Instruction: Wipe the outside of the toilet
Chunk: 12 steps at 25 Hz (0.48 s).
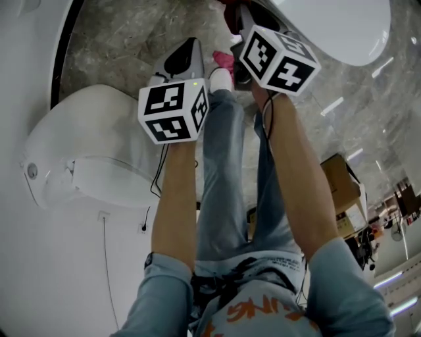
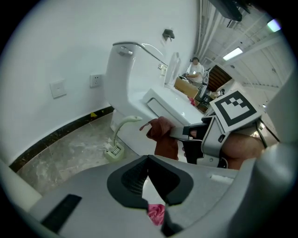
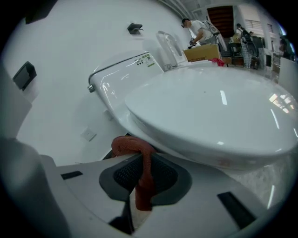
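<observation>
A white toilet (image 3: 205,107) fills the right gripper view, its tank (image 3: 123,74) behind it; in the head view its lid (image 1: 335,26) is at the top right. My right gripper (image 3: 139,160) is shut on a dark red cloth (image 3: 142,179) just under the bowl's rim. From the left gripper view, that cloth (image 2: 163,135) rests against the toilet's side (image 2: 139,100). My left gripper (image 2: 148,160) is shut with nothing in it and hangs beside the right one, apart from the toilet. The head view has the left gripper (image 1: 187,49) left of the right gripper (image 1: 240,13).
A second white toilet (image 1: 85,151) stands at the left by the wall. A pale green toilet brush (image 2: 114,148) sits on the marble floor (image 2: 65,153). Something pink (image 1: 223,60) lies by my shoe. A cardboard box (image 1: 342,178) is at the right. A person (image 2: 194,69) is far off.
</observation>
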Each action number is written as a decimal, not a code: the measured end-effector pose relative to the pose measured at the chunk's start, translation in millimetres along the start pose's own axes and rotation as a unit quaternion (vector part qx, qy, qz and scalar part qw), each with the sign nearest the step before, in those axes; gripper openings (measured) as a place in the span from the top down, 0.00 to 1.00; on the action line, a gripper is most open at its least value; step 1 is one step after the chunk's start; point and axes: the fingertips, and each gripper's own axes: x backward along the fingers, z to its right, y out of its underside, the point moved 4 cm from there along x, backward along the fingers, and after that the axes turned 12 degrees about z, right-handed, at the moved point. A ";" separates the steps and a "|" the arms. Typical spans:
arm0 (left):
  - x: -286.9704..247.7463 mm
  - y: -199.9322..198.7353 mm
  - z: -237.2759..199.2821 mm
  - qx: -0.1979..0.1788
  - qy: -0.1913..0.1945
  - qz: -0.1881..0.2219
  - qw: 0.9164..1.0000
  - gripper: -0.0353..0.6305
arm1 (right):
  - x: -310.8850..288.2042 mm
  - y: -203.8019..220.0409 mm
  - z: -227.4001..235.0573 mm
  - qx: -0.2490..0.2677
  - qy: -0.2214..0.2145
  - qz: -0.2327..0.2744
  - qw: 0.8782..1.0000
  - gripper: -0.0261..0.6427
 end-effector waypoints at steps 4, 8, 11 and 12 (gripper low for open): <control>-2.8 5.5 4.4 -0.007 0.001 -0.005 1.000 0.96 | -1.0 2.1 12.4 -0.024 0.032 0.005 0.999 0.88; -5.5 15.3 9.6 -0.008 0.004 -0.017 1.000 0.96 | 5.4 5.4 21.2 -0.046 0.048 0.005 0.998 0.88; -5.5 20.0 18.2 -0.013 0.009 -0.026 1.000 0.95 | 14.8 4.0 27.5 -0.055 0.051 0.007 0.997 0.88; -6.3 20.4 21.5 -0.015 0.012 -0.027 0.999 0.96 | 17.8 2.5 29.8 -0.057 0.051 0.008 0.997 0.88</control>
